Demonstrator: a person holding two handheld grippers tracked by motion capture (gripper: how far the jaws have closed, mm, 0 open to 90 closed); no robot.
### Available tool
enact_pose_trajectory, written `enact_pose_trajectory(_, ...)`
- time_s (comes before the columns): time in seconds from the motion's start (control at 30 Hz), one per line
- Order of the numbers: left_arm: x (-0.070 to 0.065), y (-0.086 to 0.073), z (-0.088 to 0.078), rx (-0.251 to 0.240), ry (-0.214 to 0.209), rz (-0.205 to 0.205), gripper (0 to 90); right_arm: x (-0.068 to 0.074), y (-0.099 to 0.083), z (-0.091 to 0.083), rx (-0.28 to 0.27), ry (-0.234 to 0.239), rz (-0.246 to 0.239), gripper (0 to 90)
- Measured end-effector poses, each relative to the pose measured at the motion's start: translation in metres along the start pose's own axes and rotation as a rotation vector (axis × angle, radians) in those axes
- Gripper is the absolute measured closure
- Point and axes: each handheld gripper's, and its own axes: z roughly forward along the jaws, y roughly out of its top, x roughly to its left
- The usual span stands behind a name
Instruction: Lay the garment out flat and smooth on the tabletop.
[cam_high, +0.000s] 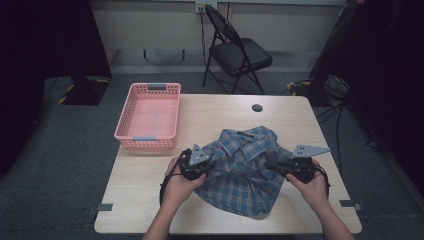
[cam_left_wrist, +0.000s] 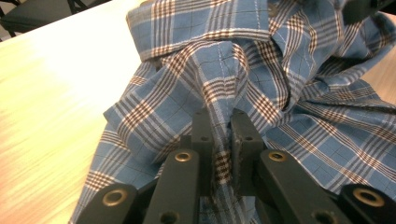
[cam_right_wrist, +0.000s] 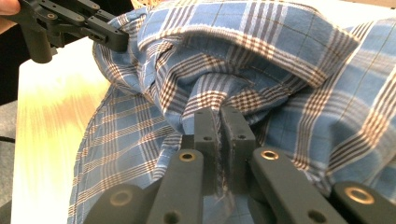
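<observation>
I had the crumpled blue plaid cotton shirt (cam_high: 243, 167) strung between my two tools: my left hand-held gripper (cam_left_wrist: 219, 122) pinched a fold at its left side, my right hand-held gripper (cam_right_wrist: 220, 119) pinched one at its right. The cloth ran straight across from one to the other, its hem resting on the pale wooden tabletop (cam_high: 150, 185) below both.

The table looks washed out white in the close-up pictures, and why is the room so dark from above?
Left gripper view: glare bleaches the table, though the shirt is sharp. Right gripper view: the same glare at left. High view: dim, with black corners.
</observation>
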Motion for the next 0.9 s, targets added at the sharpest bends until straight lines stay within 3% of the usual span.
enact_pose_trajectory(0.43,0.008,0.011,-0.002,-0.018,0.021,-0.014,82.9,-0.007,0.024,-0.002,0.011,-0.027,-0.024,86.0)
enact_pose_trajectory(0.9,0.017,0.03,-0.003,-0.026,0.058,-0.006,83.4,-0.015,0.038,-0.002,-0.009,-0.033,0.0,86.0)
